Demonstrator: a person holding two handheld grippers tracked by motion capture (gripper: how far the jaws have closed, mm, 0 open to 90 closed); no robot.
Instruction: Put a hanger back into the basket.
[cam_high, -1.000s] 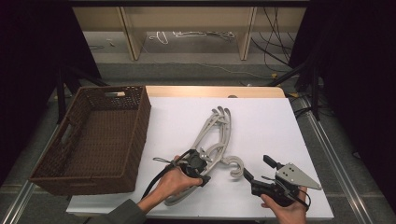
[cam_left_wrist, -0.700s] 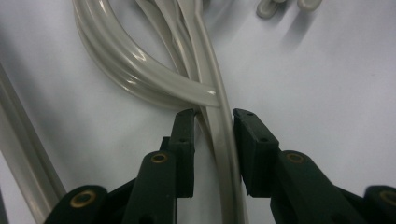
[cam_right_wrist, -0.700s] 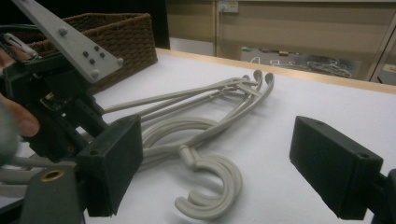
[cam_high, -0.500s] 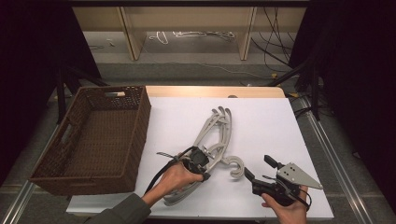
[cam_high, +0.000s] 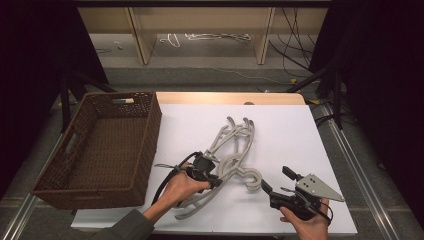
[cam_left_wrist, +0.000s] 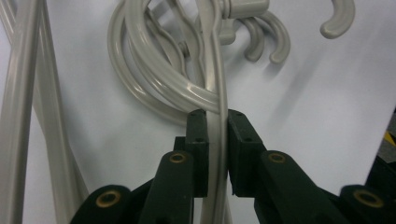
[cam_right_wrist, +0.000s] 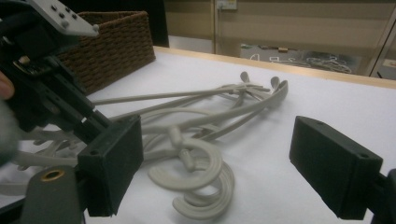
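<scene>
Unmarked grey hangers (cam_high: 231, 150) in the left tool (cam_left_wrist: 216, 122)

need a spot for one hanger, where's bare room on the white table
Free: the far right of the white table, between the hangers and its right edge, and the strip between the hangers and the wicker basket. Crowded: the near middle, where the left gripper clamps a hanger and the right gripper waits open.

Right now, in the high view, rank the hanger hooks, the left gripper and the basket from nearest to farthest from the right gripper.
1. Hanger hooks, just left of the right gripper.
2. Left gripper, farther left, clamped on a hanger.
3. Basket, at the table's far left.
</scene>
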